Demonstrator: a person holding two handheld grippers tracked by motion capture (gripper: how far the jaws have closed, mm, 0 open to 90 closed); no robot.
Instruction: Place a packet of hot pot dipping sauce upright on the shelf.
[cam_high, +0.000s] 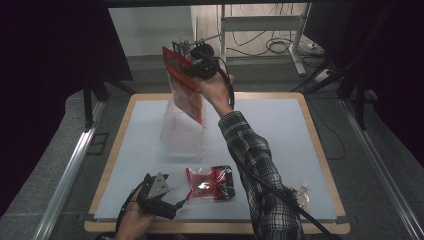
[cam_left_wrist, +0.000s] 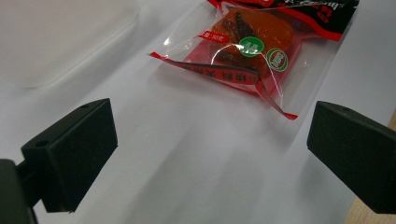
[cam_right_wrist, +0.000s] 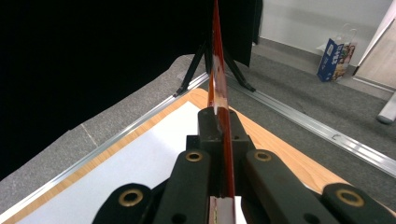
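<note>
The table (cam_high: 280, 150) is seen from above and behind in the high view. The red packet (cam_left_wrist: 243, 51), just ahead of the open left jaws, is shown close in the left gripper view and farther off from above. The right gripper view is aimed along shut jaws, over the table's corner (cam_right_wrist: 196, 98) to the floor.

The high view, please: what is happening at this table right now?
A person works with two hand-held grippers. The right gripper is shut on a flat red packet and holds it up, tilted, over a clear plastic container on the white table. The left gripper rests near the front edge with open jaws, pointing at a red and black snack pack that lies untouched on the table. Another clear packet lies at the front right.
</note>
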